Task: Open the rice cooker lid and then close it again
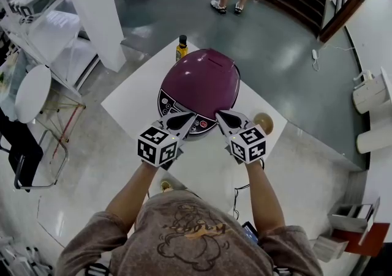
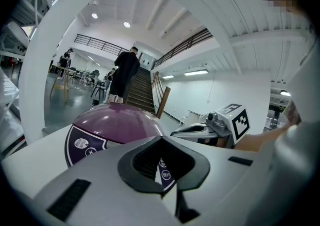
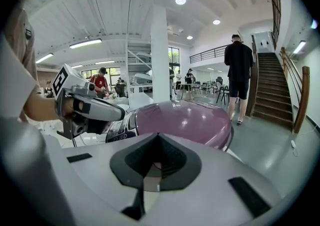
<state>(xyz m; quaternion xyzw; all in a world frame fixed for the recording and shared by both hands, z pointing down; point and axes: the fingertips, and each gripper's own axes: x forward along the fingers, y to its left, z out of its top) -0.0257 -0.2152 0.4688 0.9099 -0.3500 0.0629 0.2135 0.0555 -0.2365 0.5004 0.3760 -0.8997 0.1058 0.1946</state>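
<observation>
At rice cooker (image 1: 166, 102) front edge: left claw (image 1: 188, 116), right claw (image 1: 219, 114) pressed together, empty; lid (image 1: 205, 76) down.

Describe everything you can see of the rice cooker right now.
The rice cooker is a rounded appliance with a glossy, plastic-looking purple domed lid, which is down and closed. A dark control panel with small round buttons and white labels curves across its front, facing the person. It stands upright on the white table. The left hand-held gripper and right hand-held gripper, both shut, point at its front rim above the panel; whether they touch it is unclear.
</observation>
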